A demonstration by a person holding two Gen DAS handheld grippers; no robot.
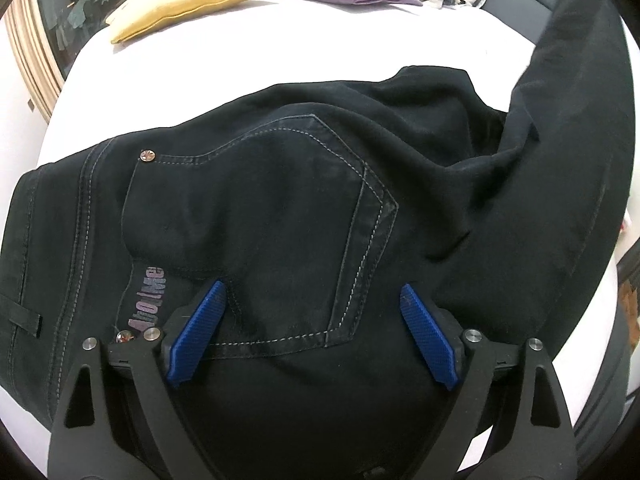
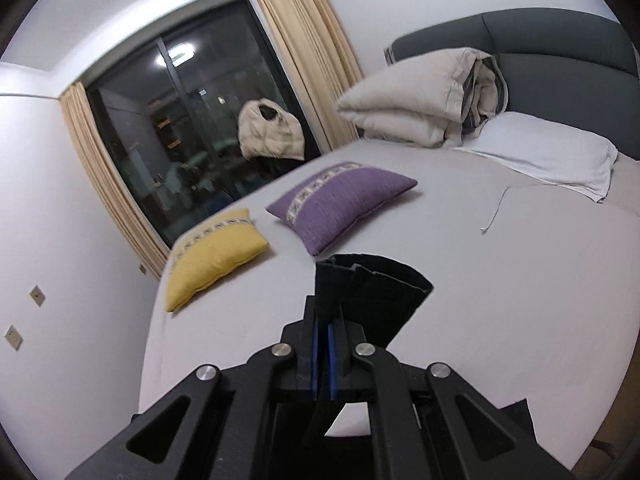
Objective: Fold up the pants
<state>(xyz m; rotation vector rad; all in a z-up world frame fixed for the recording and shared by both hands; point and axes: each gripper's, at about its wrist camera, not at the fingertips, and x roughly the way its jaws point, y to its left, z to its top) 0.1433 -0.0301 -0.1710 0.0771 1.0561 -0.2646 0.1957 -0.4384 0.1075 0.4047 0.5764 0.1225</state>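
Note:
Black pants (image 1: 280,208) lie on the white bed (image 1: 200,64), seat side up, with a stitched back pocket (image 1: 256,216) showing. My left gripper (image 1: 314,296) hovers over that pocket, its blue pads (image 1: 196,332) spread wide and open, nothing pinched. One pant leg (image 1: 572,140) rises off the bed at the right of the left wrist view. In the right wrist view my right gripper (image 2: 325,320) is shut on the hem end of the pants (image 2: 372,292), held above the bed (image 2: 480,300).
A yellow cushion (image 2: 212,256) and a purple cushion (image 2: 340,204) lie on the bed's left side. A folded duvet (image 2: 420,100), a white pillow (image 2: 548,156) and the grey headboard (image 2: 560,52) are at the far end. A thin white cord (image 2: 494,212) lies on the sheet.

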